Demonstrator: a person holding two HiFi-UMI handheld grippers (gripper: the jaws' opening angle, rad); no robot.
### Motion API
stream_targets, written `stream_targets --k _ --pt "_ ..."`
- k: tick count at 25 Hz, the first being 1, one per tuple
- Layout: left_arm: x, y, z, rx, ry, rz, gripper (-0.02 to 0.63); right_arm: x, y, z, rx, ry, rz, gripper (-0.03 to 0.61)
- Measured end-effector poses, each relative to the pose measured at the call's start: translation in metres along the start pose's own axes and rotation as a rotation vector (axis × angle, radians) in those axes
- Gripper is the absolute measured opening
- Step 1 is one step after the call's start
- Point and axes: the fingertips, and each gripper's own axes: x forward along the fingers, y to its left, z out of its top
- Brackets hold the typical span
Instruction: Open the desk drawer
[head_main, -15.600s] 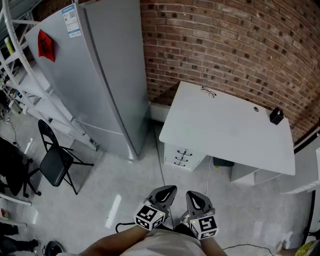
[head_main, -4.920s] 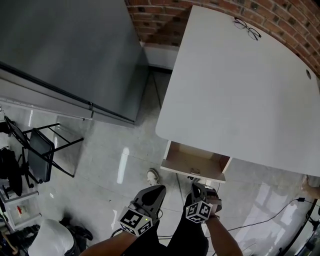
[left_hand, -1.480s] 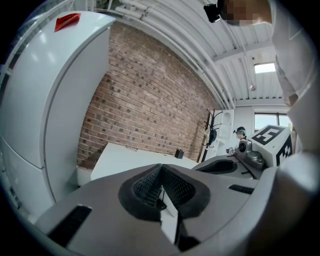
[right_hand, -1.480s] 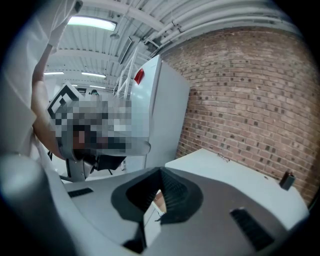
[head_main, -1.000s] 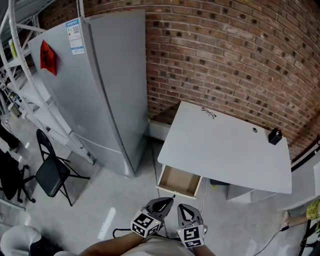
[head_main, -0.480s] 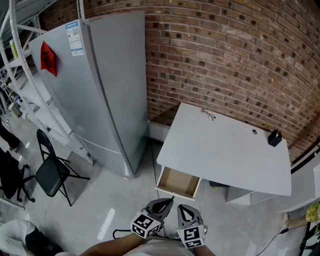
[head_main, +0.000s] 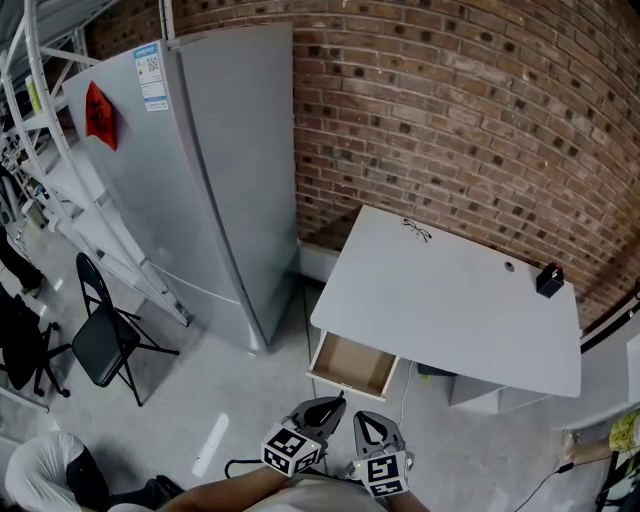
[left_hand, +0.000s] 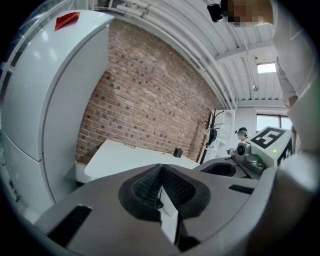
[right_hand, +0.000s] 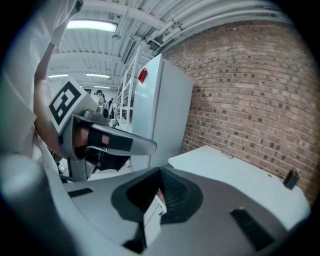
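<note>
The white desk (head_main: 445, 300) stands against the brick wall. Its top drawer (head_main: 352, 364) is pulled out at the desk's near left corner, showing a bare wooden inside. Both grippers hang close to my body at the bottom of the head view, well short of the drawer and touching nothing. My left gripper (head_main: 333, 402) has its jaws shut and empty, as the left gripper view confirms (left_hand: 161, 182). Beside it, my right gripper (head_main: 366, 416) is shut too, with nothing between its pads (right_hand: 159, 192). The desk top (right_hand: 240, 175) lies ahead of both.
A tall grey fridge (head_main: 200, 170) stands left of the desk. A black folding chair (head_main: 100, 340) and white shelving (head_main: 40, 150) are further left. Glasses (head_main: 417, 228) and a small black object (head_main: 548, 280) lie on the desk. A person (head_main: 45, 478) crouches at the bottom left.
Both grippers have stayed where they were, shut. The drawer remains pulled out. The person at the bottom left has come further into view.
</note>
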Motion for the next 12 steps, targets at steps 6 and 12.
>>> stream_targets --k 6,12 --pt "0.009 -0.012 -0.001 0.005 0.004 -0.001 0.008 -0.009 -0.015 -0.002 0.0 0.001 -0.01 0.015" --pt "0.013 -0.017 -0.003 0.003 0.009 0.015 0.008 -0.013 -0.021 -0.007 0.011 0.006 0.005 0.015"
